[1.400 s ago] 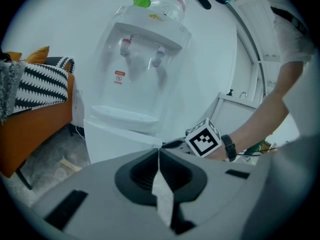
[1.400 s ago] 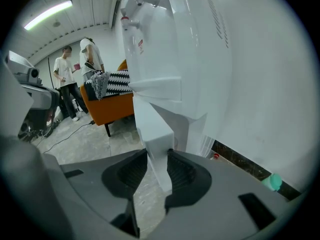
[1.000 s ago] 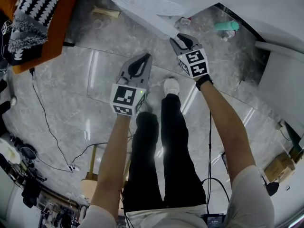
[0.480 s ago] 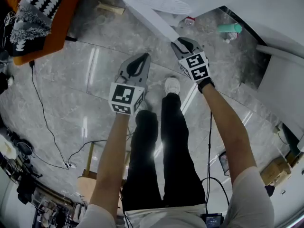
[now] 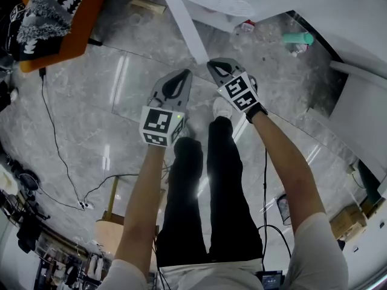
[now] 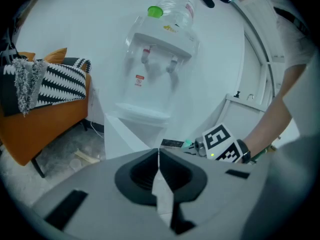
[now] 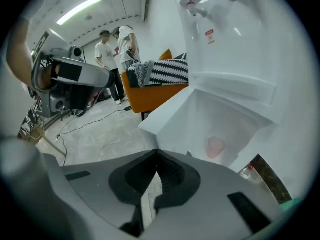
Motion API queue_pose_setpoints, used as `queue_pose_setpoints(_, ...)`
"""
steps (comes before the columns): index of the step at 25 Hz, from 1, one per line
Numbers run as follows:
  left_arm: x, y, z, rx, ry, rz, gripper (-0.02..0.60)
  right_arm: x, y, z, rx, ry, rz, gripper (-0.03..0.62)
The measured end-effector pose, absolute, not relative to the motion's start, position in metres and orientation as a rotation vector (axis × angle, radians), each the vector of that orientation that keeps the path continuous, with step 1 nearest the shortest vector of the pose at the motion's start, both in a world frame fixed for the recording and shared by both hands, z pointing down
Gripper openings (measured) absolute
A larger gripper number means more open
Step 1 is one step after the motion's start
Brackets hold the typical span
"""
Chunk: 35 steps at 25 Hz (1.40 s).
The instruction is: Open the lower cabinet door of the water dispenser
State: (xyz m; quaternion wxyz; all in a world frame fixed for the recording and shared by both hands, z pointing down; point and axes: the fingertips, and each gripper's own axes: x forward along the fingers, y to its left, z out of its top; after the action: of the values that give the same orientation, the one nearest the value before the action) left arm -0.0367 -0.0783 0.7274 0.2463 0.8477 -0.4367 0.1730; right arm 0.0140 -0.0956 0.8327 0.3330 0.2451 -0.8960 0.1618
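The white water dispenser (image 6: 157, 59) carries a bottle with a green cap (image 6: 155, 11). Its lower cabinet door (image 5: 184, 23) stands swung out, also visible as a white panel (image 6: 117, 134) and in the right gripper view (image 7: 170, 114). The open compartment (image 7: 235, 124) shows a pinkish cup (image 7: 215, 146) inside. My right gripper (image 5: 213, 65) sits just right of the door's free end; its jaws have just been closing and now meet with nothing between them (image 7: 157, 156). My left gripper (image 5: 184, 72) hangs over the floor, shut and empty (image 6: 159, 151).
An orange chair with a black-and-white striped cushion (image 5: 48, 17) stands left of the dispenser. Cables (image 5: 66, 174) run over the marble floor. A green bottle (image 5: 299, 38) lies by the wall. Two people (image 7: 117, 59) stand further back. My own legs (image 5: 205, 186) are below the grippers.
The door has swung further open, toward the left. My right gripper moved left with it, came off the door's edge, and its jaws closed. The left gripper barely shifted.
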Motion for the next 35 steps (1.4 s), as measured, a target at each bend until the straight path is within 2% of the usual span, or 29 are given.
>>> queue_pose_setpoints(16, -0.141, -0.047, 0.733, 2.143, -1.406, 0.429, 0.014, -0.101, -0.067, 0.836, 0.459, -2.401, 0.422, 0.009)
queue_pose_setpoints(35, -0.202, -0.040, 0.736, 2.073, -1.497, 0.398, 0.014, -0.165, -0.071, 0.838, 0.413, -2.411, 0.420, 0.009)
